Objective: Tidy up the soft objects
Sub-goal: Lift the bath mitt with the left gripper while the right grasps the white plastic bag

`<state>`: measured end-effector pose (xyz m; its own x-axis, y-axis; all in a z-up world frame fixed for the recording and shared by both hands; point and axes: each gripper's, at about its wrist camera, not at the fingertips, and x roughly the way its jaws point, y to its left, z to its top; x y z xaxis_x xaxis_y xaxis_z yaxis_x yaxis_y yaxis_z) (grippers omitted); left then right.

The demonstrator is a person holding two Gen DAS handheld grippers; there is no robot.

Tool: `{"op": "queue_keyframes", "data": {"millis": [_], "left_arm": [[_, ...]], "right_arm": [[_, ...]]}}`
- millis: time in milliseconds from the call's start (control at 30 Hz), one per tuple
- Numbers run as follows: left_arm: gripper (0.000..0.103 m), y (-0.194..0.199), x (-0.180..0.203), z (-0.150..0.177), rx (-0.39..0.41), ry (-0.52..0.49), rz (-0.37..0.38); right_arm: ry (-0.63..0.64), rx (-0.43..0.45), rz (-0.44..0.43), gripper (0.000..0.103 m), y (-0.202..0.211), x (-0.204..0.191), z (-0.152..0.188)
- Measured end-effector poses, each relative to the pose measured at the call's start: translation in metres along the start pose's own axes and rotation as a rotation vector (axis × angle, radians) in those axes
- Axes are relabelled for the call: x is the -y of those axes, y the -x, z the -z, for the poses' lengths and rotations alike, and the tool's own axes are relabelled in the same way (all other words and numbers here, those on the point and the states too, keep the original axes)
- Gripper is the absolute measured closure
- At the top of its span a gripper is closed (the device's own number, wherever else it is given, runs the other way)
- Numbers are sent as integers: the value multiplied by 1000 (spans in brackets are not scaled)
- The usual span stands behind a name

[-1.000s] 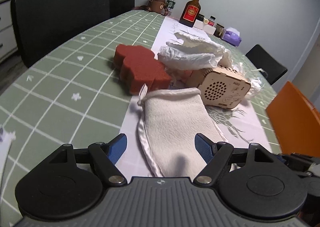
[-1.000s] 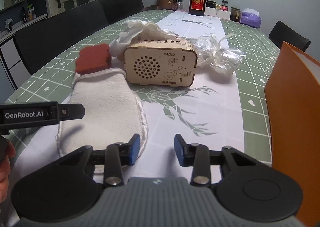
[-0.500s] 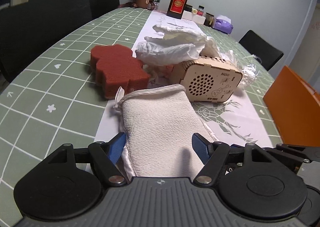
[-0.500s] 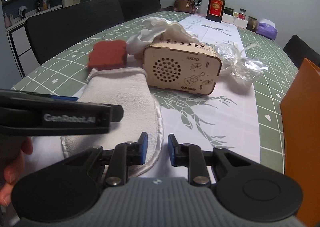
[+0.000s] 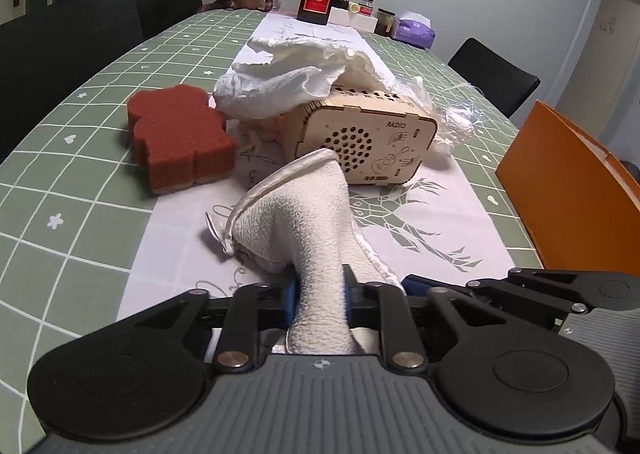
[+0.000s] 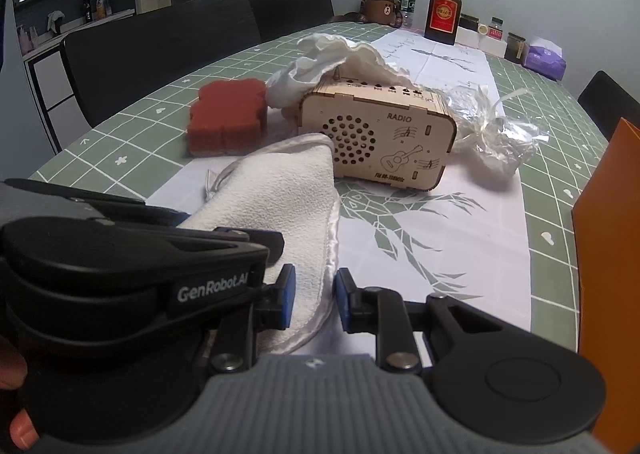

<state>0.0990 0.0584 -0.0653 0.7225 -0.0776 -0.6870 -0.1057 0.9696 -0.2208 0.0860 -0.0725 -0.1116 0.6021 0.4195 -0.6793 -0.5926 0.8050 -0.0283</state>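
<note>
Gripping: left gripper (image 5: 319, 304) clamped tight on white mitt (image 5: 304, 222), bottom centre of left view; near end bunched and lifted, far end on runner.
Right gripper (image 6: 311, 300): bottom centre of right view, slightly parted, straddling mitt's satin edge, nothing pinched.
Progress: early; one soft item in hand, none visibly put away.
Orange bin (image 5: 568, 190): right edge, likely destination, contents hidden.
Mid frame, left: red sponge (image 5: 180, 138) untouched.
Behind: wooden radio (image 5: 372, 146), white cloth (image 5: 304, 74) draped over it, crumpled plastic (image 6: 496, 134) beside it; all still to sort.
</note>
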Motion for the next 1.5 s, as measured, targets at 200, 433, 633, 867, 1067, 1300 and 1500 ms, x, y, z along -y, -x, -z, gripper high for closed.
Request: {"op": "queue_keyframes", "data": {"millis": [200,433,633,867,1067,1300,1500], "left_arm": [[89,10,-3,-2,26,-4,-14],[89,29,-20,-16,83,57,-22],[89,37,-37,-31,123,102,-50],[89,47,-50,-44,183,127,-117],[89,44,-63,-51,186,154,-157],[89,36,-68,-52,172,168,-164],[89,26,-66,-54,149,171,-158]], "right_arm": [[9,11,11,79,10,0,-5],[51,85,62,68,28,2,-25],[74,148,95,59,30,2,-55],[94,206,102,38,16,-3,-90],[265,198,100,15,-15,-24,-107],[433,197,163,14,-50,-34,-120],[456,144,146,42,-66,-35,-129]]}}
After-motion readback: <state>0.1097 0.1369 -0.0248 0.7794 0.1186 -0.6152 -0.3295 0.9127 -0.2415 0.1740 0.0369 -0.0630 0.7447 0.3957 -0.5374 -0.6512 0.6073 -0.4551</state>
